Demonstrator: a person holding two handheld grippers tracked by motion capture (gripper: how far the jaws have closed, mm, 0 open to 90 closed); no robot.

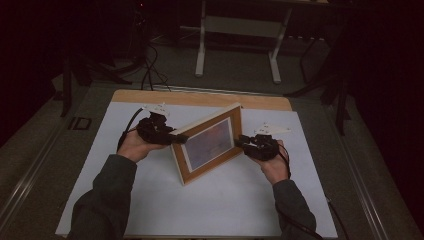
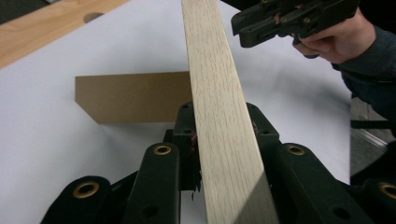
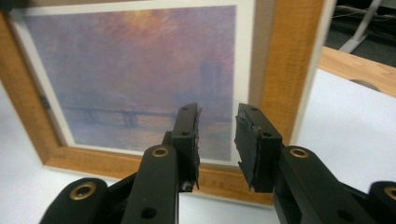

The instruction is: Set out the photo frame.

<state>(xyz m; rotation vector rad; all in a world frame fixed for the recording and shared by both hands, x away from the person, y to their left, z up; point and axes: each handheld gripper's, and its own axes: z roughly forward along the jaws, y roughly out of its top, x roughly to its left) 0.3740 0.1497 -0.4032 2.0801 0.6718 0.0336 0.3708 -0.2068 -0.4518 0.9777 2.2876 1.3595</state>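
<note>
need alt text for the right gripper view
A wooden picture frame holding a hazy purple and orange print of a bridge stands close ahead on a white table. The right hand-held gripper points at its lower edge, its two black jaws apart with nothing between them.

the high view is running dim and grainy, with the room falling away to near black toward nine and three o'clock while the white sheet (image 1: 150,210) is catching a weak, even light from overhead. the left gripper view is looking brighter, the pale frame edge (image 2: 219,116) staying sharp as its shadow is darkening at six o'clock. the right gripper view is showing the print (image 3: 135,70) soft and hazy, with the black jaws blurring slightly at six o'clock.
</note>
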